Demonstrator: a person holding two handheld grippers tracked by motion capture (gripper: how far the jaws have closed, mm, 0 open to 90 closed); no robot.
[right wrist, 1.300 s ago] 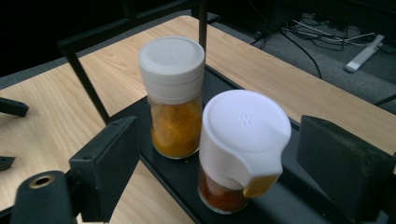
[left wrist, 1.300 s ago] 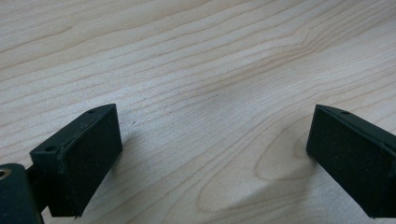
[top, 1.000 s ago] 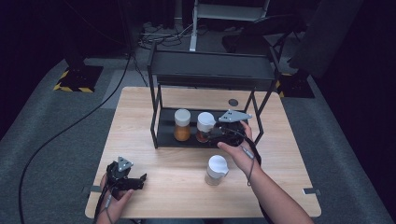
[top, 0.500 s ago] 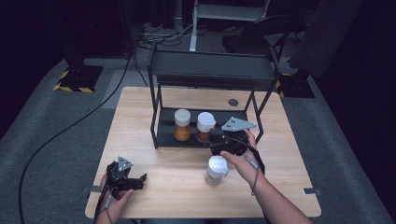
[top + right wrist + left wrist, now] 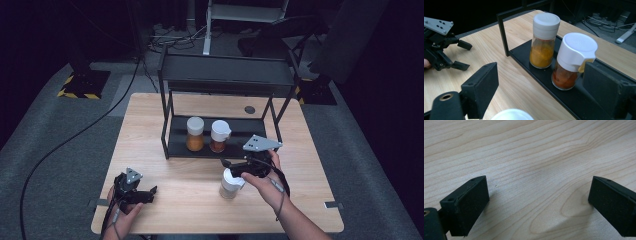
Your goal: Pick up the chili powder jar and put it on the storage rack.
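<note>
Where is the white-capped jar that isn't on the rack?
In the high view, the loose jar stands on the wooden table, in front of the black rack toward its right end, directly beneath the right gripper.

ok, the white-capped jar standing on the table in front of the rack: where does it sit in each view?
High view: the white-capped jar on the table stands right of centre, just below the right gripper.
Left gripper view: bare wooden tabletop between the open jaws.
Right gripper view: its white cap pokes up at the bottom edge, between the open jaws.
Shared landmark: the black metal rack holding two spice jars, seen in the high and right gripper views.
</note>
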